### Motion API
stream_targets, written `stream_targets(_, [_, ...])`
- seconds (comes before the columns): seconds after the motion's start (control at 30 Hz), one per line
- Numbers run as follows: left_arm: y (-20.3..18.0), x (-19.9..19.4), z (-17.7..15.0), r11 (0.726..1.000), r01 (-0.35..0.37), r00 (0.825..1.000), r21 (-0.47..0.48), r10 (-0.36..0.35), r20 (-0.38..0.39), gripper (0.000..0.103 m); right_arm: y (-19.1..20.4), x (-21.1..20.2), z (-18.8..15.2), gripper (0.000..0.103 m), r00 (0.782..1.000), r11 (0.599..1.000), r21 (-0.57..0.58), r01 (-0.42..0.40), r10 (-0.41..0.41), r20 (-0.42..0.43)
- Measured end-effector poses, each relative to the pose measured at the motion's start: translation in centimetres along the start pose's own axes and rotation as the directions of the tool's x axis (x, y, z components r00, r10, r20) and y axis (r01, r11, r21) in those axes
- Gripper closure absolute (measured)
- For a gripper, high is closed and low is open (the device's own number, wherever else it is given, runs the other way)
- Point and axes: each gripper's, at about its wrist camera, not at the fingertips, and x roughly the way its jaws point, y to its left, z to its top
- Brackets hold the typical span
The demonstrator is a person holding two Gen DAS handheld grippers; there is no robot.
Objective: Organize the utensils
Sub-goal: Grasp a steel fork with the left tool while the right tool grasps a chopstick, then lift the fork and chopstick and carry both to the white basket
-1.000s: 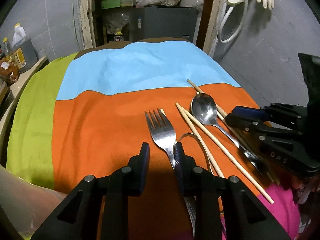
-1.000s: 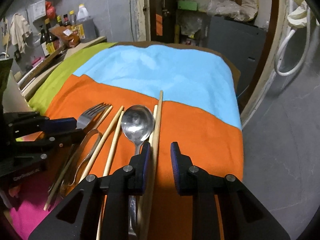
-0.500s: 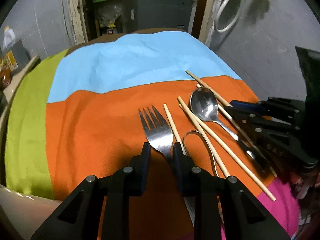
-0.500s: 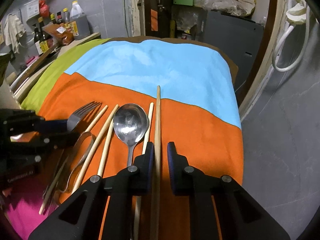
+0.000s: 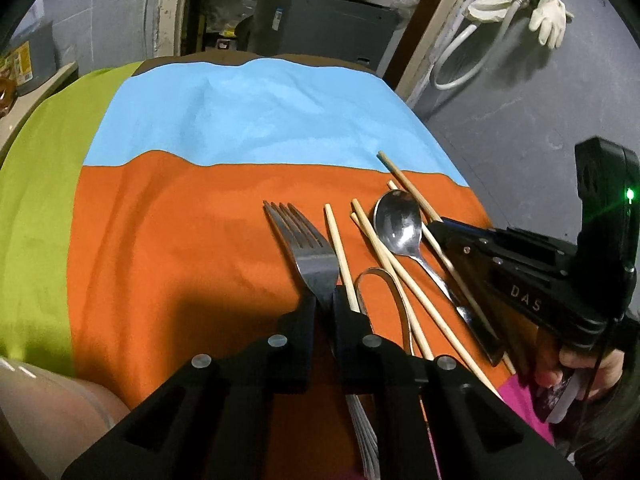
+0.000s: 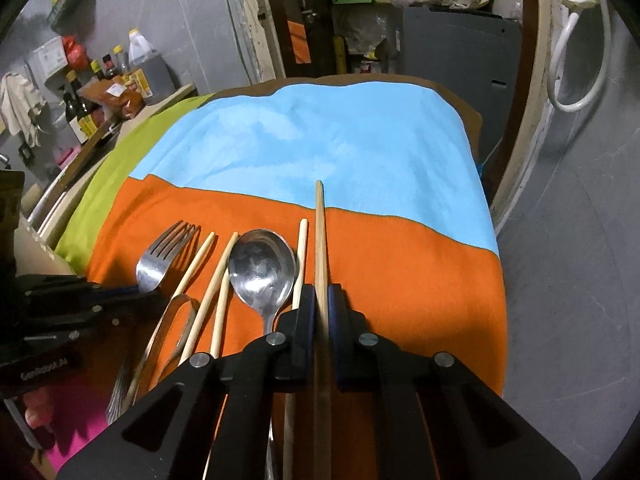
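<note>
A metal fork point(image 5: 304, 240) lies on the orange part of the cloth, and my left gripper point(image 5: 325, 300) is shut on its neck. Right of it lie several pale wooden chopsticks point(image 5: 340, 252), a metal spoon point(image 5: 400, 220) and a bent metal loop point(image 5: 384, 280). My right gripper point(image 6: 321, 300) is shut on a darker wooden chopstick point(image 6: 320, 232) that points forward onto the blue cloth. In the right wrist view the spoon point(image 6: 262, 268), the fork point(image 6: 162, 256) and the pale chopsticks point(image 6: 218, 276) lie to its left. The right gripper also shows in the left wrist view point(image 5: 440, 228).
The table has a cloth in blue point(image 5: 248, 116), orange point(image 5: 160, 232), green point(image 5: 36, 168) and pink point(image 6: 84, 404) patches. Bottles point(image 6: 140, 68) stand on a shelf at the left. A grey cabinet point(image 6: 460, 48) and a white hose point(image 6: 576, 60) are behind the table. The table's right edge drops to a grey floor.
Both grippers have closed: the left onto the fork's neck, the right onto the darker chopstick. The fork and that chopstick now sit centred between the fingers.
</note>
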Motion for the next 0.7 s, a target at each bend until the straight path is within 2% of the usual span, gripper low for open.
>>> stream_targets(0.17, [-0.7, -1.1, -0.9, 1.0, 0.017, 0.998, 0.02, -0.019, 0.064, 0.101, 0.0, -1.0, -0.5, 0.098, 0.999, 1.0, 0.015, -0.012, 0.011, 0.046])
stream_targets(0.33, [-2.0, -3.1, -2.0, 0.997, -0.049, 0.984, 0.062, 0.038, 0.177, 0.103, 0.7, -3.1, -1.0, 0.099, 0.989, 1.0, 0.008, -0.003, 0.002, 0.15])
stream_targets(0.47, [-3.5, -4.9, -2.8, 0.991, -0.093, 0.956, 0.094, 0.062, 0.287, 0.103, 2.2, -5.5, -1.7, 0.099, 0.963, 0.999, -0.026, 0.035, -0.026, 0.268])
stream_targets(0.53, [-3.7, -5.8, -3.3, 0.989, -0.109, 0.94, 0.096, 0.071, 0.333, 0.103, 3.1, -6.8, -2.1, 0.099, 0.942, 0.997, -0.042, 0.06, -0.042, 0.333])
stream_targets(0.67, [-4.6, -8.3, -3.7, 0.986, -0.133, 0.887, 0.098, 0.074, 0.455, 0.103, 4.6, -9.1, -2.7, 0.099, 0.888, 0.994, -0.053, 0.099, -0.064, 0.455])
stream_targets(0.7, [-4.7, -8.8, -3.7, 0.986, -0.138, 0.875, 0.095, 0.076, 0.478, 0.103, 5.1, -9.9, -2.8, 0.099, 0.865, 0.992, -0.052, 0.114, -0.074, 0.496])
